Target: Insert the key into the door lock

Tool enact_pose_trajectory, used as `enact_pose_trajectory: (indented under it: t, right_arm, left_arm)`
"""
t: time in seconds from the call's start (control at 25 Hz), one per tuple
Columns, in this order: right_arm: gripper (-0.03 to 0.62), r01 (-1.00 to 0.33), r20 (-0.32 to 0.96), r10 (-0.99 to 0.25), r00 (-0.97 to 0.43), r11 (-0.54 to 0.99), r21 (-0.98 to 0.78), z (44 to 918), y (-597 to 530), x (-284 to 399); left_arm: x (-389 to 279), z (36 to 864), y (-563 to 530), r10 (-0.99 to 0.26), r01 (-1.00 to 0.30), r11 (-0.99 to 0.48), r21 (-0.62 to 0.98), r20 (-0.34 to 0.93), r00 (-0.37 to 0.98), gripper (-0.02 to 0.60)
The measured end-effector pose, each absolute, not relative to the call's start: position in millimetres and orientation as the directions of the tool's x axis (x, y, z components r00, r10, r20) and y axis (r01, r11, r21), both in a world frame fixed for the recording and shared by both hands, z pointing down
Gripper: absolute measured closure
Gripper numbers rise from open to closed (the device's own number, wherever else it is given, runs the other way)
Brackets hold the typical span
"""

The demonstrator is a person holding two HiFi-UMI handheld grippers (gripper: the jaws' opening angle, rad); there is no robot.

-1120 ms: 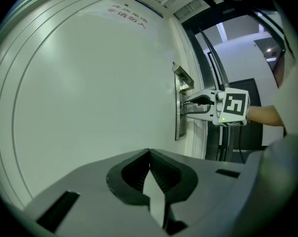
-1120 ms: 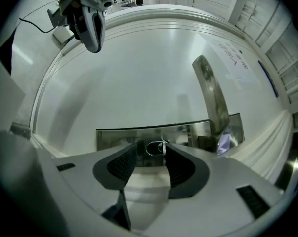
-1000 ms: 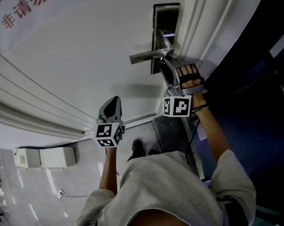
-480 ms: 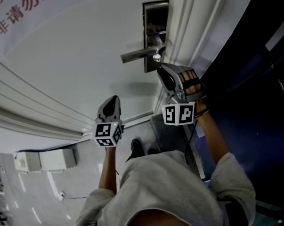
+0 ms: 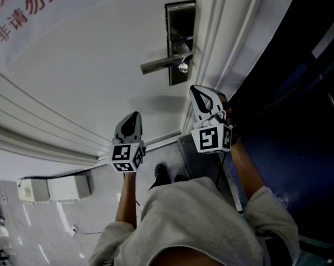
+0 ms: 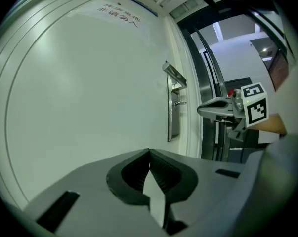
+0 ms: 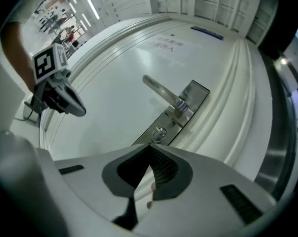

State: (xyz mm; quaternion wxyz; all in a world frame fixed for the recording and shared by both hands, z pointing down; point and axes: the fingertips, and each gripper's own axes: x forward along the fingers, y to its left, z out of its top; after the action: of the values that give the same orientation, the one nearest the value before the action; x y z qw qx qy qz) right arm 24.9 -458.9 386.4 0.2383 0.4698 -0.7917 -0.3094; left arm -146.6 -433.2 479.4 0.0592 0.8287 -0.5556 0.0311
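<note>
The white door (image 5: 100, 65) fills most of the head view. A sign with red characters (image 5: 22, 7) is at its far left, and a moulded white frame (image 5: 233, 32) runs down its right edge beside a dark opening. The person's grey-sleeved arms reach forward from the near edge, one gripper in each hand.

On the right side of the door is the dark metal lock plate (image 5: 180, 15). Its silver lever handle (image 5: 158, 65) sticks out to the left.

The left gripper (image 5: 134, 116) is held up well left of the lock, facing bare door. In the left gripper view its jaws are closed tip to tip with nothing between them.

The right gripper (image 5: 194, 89) is on the near side of the lock plate, just off the door frame. It is close to the lock but touches neither the plate nor the handle. Its jaws have just been closing. In the right gripper view (image 7: 149, 146) they meet at the tips and hold nothing.

The key (image 7: 160, 134) sits in the keyhole of the lock plate, just on the near side of the lever's pivot. Its round head sticks out from the plate, apart from both grippers. In the head view it is a small bright spot (image 5: 183, 67) under the handle.
</note>
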Motion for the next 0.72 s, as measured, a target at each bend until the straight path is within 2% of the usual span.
enact_pose_trajectory:
  t: [0.16, 0.32, 0.72]
  right_arm:
    - [0.571, -0.779, 0.052, -0.887, -0.458, 0.429, 0.458, 388, -459, 35]
    - [0.572, -0.858, 0.065, -0.895, -0.442, 0.443, 0.261, 403, -457, 47]
    - [0.572, -0.926, 0.160, -0.923, -0.351, 0.367, 0.086, 474, -429, 85]
  left_arm:
    - [-148, 480, -433, -0.920, -0.927, -0.369, 0.063, 0.116, 0.374, 0.563]
    - [-148, 478, -433, -0.920, -0.927, -0.369, 0.060, 0.115, 0.374, 0.563]
    - [-152, 471, -428, -0.928, -0.933, -0.356, 0.049, 0.100, 0.360, 0.563]
